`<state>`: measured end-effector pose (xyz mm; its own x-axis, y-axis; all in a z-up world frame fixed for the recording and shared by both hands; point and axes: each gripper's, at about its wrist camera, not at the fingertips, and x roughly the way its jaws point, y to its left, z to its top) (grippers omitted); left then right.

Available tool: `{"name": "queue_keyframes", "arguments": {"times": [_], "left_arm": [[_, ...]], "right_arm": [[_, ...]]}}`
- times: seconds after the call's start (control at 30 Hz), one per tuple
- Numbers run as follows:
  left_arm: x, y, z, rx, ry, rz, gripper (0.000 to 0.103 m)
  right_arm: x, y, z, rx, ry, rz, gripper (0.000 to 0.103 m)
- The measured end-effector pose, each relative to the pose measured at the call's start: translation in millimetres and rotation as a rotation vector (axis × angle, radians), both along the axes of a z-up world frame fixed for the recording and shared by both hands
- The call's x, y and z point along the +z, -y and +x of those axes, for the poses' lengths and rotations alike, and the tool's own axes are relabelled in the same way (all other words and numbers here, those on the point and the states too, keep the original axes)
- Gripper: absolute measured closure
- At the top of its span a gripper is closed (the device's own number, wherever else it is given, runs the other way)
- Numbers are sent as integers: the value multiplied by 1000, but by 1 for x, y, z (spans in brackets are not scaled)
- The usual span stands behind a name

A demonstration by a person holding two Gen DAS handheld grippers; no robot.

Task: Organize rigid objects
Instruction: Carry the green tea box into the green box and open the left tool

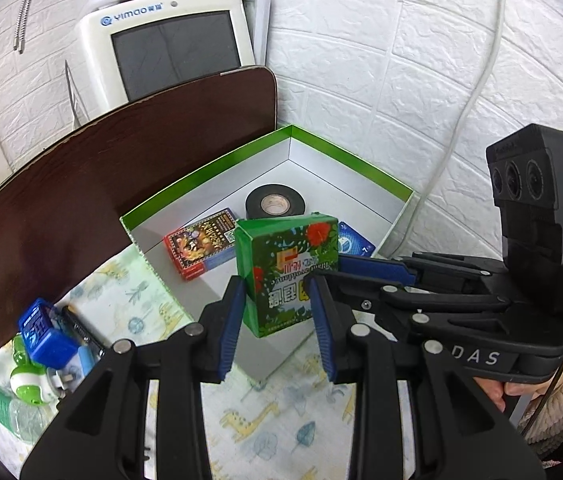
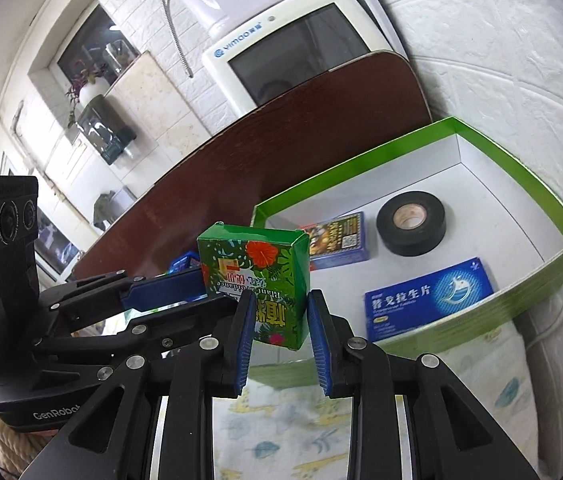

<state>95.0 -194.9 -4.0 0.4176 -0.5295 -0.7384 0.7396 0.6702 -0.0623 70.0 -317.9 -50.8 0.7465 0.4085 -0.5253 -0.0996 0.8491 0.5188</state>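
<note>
Left wrist view: your left tongs and right tongs both pinch the green box, one on each pair of sides, holding it in the air over the near rim of the tray. Beyond it, three things already lie inside the tray: the card pack, the blue box and the tape roll. Far left on the worktop, a small heap waits: a blue stamp, a green-white toy, a bottle. By my reckoning you're about halfway.
</note>
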Motion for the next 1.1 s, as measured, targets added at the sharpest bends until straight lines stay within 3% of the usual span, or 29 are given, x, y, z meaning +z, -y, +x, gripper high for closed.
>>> {"name": "queue_keyframes", "arguments": {"times": [0.43,1.1], "left_arm": [[-25,14,27,36,-62,39,73],[-31,7,36,43,-94,7,75]], "right_arm": [[-29,12,34,36,-68,28,73],[-22,3,40,14,-80,-77,73]]}}
